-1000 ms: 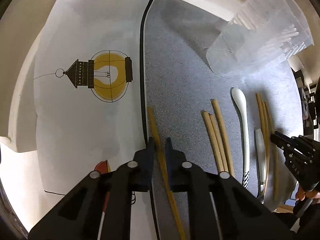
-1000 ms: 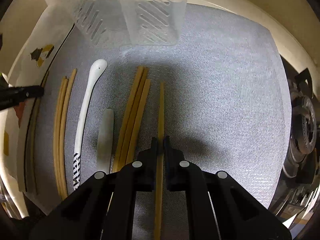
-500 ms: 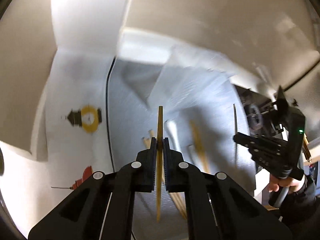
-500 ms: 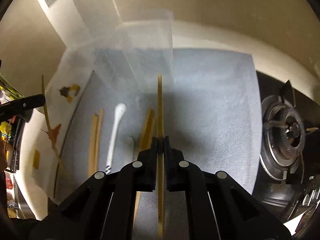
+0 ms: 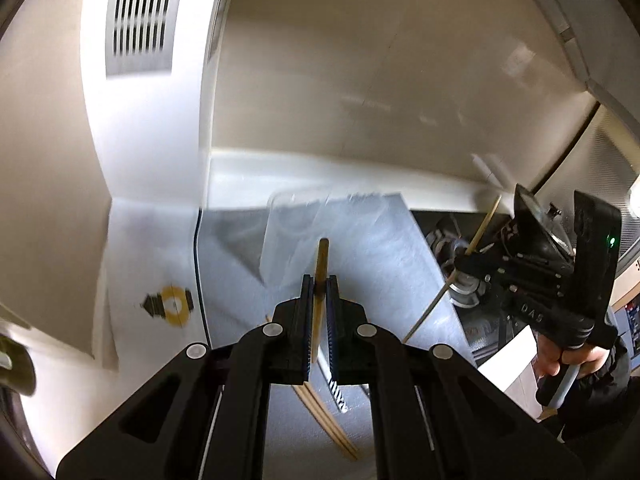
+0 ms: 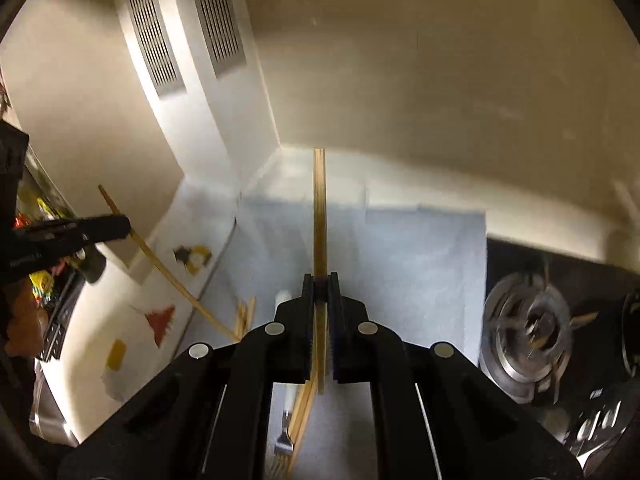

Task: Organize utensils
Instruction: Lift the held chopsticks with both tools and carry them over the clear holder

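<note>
aloft, left tool (image 5: 319, 280) clamping thin tan bamboo chopstick (image 5: 321, 264), right tool (image 6: 321, 280) pinching another chopstick (image 6: 319, 208)

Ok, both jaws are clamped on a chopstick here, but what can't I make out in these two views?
- Left wrist view: the clear holder is smeared by motion blur; its compartments are unreadable.
- Left wrist view: the utensils on the grey mat are mostly hidden behind the left gripper.
- Right wrist view: the right gripper covers the mat's utensils; the lower end of its chopstick is hidden.
</note>
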`<state>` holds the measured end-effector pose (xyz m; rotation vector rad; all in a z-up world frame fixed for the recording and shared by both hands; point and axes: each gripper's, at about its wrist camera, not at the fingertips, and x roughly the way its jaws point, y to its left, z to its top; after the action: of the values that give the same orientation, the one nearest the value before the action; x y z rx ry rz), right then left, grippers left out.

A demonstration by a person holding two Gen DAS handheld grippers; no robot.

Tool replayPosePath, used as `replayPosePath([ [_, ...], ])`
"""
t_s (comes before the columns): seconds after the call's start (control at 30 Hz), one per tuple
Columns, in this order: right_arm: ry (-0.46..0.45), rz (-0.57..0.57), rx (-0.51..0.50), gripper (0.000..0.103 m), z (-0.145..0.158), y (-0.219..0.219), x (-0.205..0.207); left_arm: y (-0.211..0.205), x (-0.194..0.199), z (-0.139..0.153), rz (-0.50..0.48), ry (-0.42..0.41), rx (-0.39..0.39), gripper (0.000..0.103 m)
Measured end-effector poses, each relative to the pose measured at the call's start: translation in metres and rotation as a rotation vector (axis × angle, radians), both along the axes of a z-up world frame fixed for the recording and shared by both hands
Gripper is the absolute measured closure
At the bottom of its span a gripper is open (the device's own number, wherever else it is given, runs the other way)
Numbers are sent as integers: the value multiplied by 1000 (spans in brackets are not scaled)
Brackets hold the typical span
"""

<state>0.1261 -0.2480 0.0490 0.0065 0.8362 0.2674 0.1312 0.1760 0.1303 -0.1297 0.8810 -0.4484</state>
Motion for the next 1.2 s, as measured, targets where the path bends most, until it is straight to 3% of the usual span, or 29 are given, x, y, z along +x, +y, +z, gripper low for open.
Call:
replayPosePath([
  [0.23,-167,7,7,96,64,4,16,-6,9,52,-2,-106,5,97],
  [0.47,-276,-7,31,96,99,11,39,-25,36,95,12,-263,21,97],
  [0.57,-334,-16,30,96,107,15,51,-36,49,99,21,-298,30,97],
  [0.63,-367,-32,27,96,105,17,63,-43,59,96,27,-304,40,97],
  [0.8,-341,-38,13,96,79,22,85,-54,87,69,50,-252,73,97],
  [0.93,-270,-41,-2,96,48,27,97,-58,103,42,64,-184,100,97],
  [1.2,-161,-50,-2,92,8,28,108,-67,117,2,89,-133,170,97],
])
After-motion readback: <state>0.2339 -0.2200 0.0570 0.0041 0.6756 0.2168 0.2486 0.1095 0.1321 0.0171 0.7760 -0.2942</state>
